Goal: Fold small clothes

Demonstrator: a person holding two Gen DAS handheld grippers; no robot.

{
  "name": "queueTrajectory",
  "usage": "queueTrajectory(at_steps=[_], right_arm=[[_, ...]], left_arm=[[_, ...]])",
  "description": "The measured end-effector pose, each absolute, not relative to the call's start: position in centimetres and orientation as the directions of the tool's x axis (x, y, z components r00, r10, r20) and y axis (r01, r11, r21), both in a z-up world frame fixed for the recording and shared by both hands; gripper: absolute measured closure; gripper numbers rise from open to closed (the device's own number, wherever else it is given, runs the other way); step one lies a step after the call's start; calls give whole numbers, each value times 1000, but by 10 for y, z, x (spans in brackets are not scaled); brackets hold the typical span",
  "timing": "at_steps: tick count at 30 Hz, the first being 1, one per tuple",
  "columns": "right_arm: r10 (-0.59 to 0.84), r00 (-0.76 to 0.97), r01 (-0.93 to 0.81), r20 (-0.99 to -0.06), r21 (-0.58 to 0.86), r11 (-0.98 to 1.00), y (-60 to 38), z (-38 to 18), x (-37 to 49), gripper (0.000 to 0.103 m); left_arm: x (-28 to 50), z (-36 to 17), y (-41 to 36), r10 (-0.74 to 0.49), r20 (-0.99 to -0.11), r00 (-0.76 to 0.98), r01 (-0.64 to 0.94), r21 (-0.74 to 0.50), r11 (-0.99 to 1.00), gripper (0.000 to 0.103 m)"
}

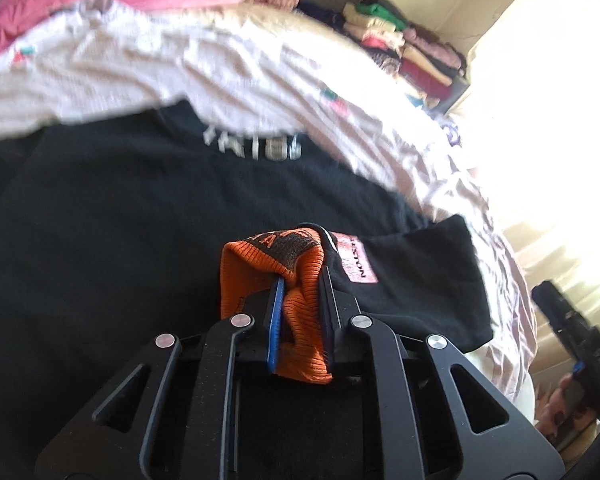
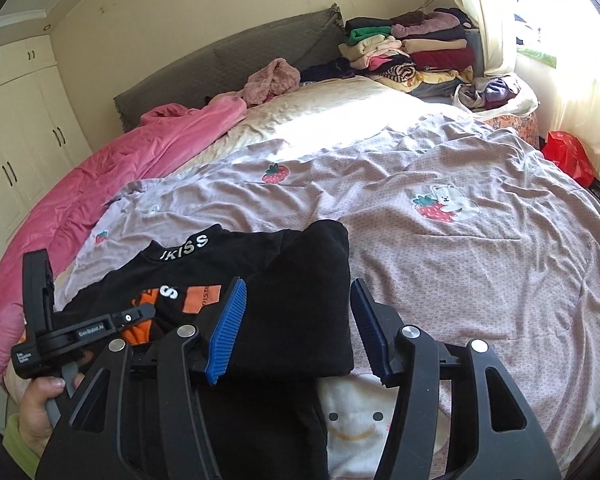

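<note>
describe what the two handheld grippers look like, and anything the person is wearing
Both the left gripper and right gripper are black linkage frames with triangular cutouts, silver round pivot pins and ribbed blue finger pads. The left one's body carries small white lettering. A yellow-green sleeve shows at the wrist.

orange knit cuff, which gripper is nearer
Left. The left gripper has its jaws clamped on the orange knit cuff; the right gripper hangs open over the black sleeve, off to the side.
</note>
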State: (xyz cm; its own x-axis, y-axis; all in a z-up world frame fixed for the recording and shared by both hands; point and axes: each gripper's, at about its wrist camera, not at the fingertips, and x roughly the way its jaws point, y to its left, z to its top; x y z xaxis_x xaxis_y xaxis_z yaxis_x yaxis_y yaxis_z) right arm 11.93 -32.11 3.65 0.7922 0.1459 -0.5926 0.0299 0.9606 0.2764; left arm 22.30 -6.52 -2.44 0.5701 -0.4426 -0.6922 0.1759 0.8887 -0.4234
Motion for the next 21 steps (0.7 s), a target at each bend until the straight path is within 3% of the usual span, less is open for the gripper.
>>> queueTrajectory(at_steps=[7,21], right_arm=[[199,767,-33,-610,272,962,-292,31,130,50],[242,702,-120,-670,224,967,-237,8,147,50]], left_arm=[[214,21,-23,-340,-623,704,152,-335,930,94],[214,-6,27,-278,-675,684,54,-333,941,93]])
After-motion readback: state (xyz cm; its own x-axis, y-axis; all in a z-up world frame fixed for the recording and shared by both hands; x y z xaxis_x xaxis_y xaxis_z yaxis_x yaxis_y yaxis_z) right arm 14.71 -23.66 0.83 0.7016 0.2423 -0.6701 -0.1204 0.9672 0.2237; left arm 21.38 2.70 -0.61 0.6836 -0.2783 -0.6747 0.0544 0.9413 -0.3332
